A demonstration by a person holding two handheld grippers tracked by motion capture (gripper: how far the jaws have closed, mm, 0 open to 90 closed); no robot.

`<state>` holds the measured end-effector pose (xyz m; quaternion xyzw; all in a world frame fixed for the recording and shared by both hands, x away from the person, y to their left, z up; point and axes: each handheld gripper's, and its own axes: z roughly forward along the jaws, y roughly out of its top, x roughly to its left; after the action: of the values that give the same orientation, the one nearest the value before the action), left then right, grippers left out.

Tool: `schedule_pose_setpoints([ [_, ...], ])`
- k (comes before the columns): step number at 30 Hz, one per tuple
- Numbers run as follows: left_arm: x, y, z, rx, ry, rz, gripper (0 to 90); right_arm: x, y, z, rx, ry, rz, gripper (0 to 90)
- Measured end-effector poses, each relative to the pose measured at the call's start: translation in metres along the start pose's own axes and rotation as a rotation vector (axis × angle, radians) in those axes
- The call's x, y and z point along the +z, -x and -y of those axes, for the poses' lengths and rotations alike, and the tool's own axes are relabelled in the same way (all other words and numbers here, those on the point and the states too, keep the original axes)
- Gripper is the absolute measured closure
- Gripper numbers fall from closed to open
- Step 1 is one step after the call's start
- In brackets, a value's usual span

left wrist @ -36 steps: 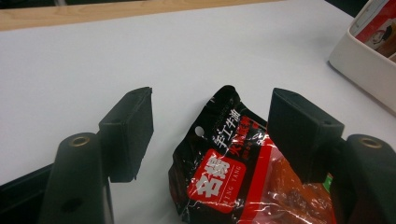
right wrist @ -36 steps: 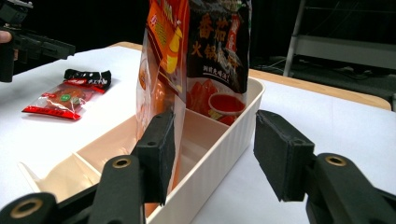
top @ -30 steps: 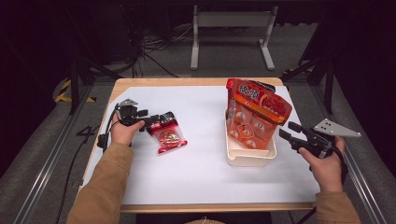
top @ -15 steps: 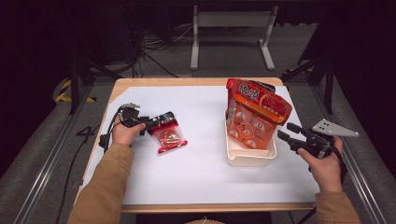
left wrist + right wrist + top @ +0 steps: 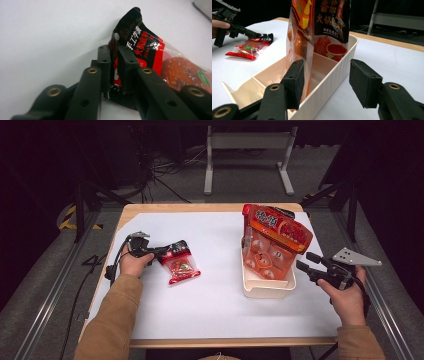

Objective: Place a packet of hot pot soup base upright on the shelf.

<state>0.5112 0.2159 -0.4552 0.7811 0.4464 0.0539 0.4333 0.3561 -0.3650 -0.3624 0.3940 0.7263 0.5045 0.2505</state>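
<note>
The left gripper (image 5: 113, 65) is seen clamped on the dark top edge of a small red sachet (image 5: 150, 57); its jaws have just been closing, with that edge between them. The sachet (image 5: 180, 265) lies on the white worktop (image 5: 215, 300), left of centre. The right gripper (image 5: 325, 82) is held open, its jaws astride the near wall of a cream tray (image 5: 329, 75) without pressing on it. Two orange pouches (image 5: 272, 245) stand upright in that tray (image 5: 267, 290), well apart from the sachet.
</note>
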Motion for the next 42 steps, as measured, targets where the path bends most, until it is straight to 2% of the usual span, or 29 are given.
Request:
schedule_pose_setpoints([
  [1, -0.001, 0.000, 0.000, -0.001, -0.007, 0.004, 86.4, 0.000, 0.000, 0.000, 0.000, 0.000, 0.000, 46.5],
  [4, -0.004, 0.001, 0.000, -0.001, -0.004, 0.009, 89.2, 0.000, 0.000, 0.000, 0.001, 0.003, 0.001, 46.8],
  [5, -0.005, 0.001, -0.001, 0.010, -0.002, 0.004, 89.3, 0.000, 0.000, 0.000, 0.000, 0.003, 0.001, 47.0],
  [13, -0.017, 0.008, -0.005, 0.002, 0.051, 0.026, 89.8, -0.002, -0.001, -0.001, -0.001, 0.015, -0.011, 51.8],
  [18, -0.031, 0.018, -0.010, 0.036, 0.095, 0.038, 89.8, -0.005, 0.000, -0.002, 0.002, 0.024, -0.008, 53.2],
  [22, -0.040, 0.026, -0.014, 0.044, 0.121, 0.057, 89.8, -0.007, 0.000, -0.004, 0.004, 0.033, -0.004, 53.3],
  [26, -0.050, 0.036, -0.017, 0.085, 0.151, 0.077, 89.8, -0.008, -0.001, -0.005, 0.003, 0.037, -0.005, 53.2],
  [28, -0.054, 0.041, -0.018, 0.088, 0.162, 0.094, 89.8, -0.009, -0.001, -0.005, 0.005, 0.039, -0.006, 53.4],
  [30, -0.060, 0.048, -0.019, 0.109, 0.173, 0.107, 89.8, -0.010, -0.002, -0.006, 0.006, 0.041, -0.008, 53.4],
  [33, -0.064, 0.054, -0.020, 0.130, 0.180, 0.114, 89.8, -0.011, -0.002, -0.007, 0.005, 0.046, -0.010, 53.5],
  [36, -0.071, 0.063, -0.021, 0.168, 0.182, 0.129, 89.8, -0.012, -0.002, -0.007, 0.004, 0.051, -0.011, 54.1],
  [39, -0.077, 0.074, -0.021, 0.168, 0.177, 0.167, 89.8, -0.013, -0.002, -0.007, 0.008, 0.056, -0.012, 54.9],
  [42, -0.082, 0.082, -0.022, 0.185, 0.174, 0.191, 89.8, -0.013, -0.002, -0.007, 0.009, 0.058, -0.013, 55.6],
])
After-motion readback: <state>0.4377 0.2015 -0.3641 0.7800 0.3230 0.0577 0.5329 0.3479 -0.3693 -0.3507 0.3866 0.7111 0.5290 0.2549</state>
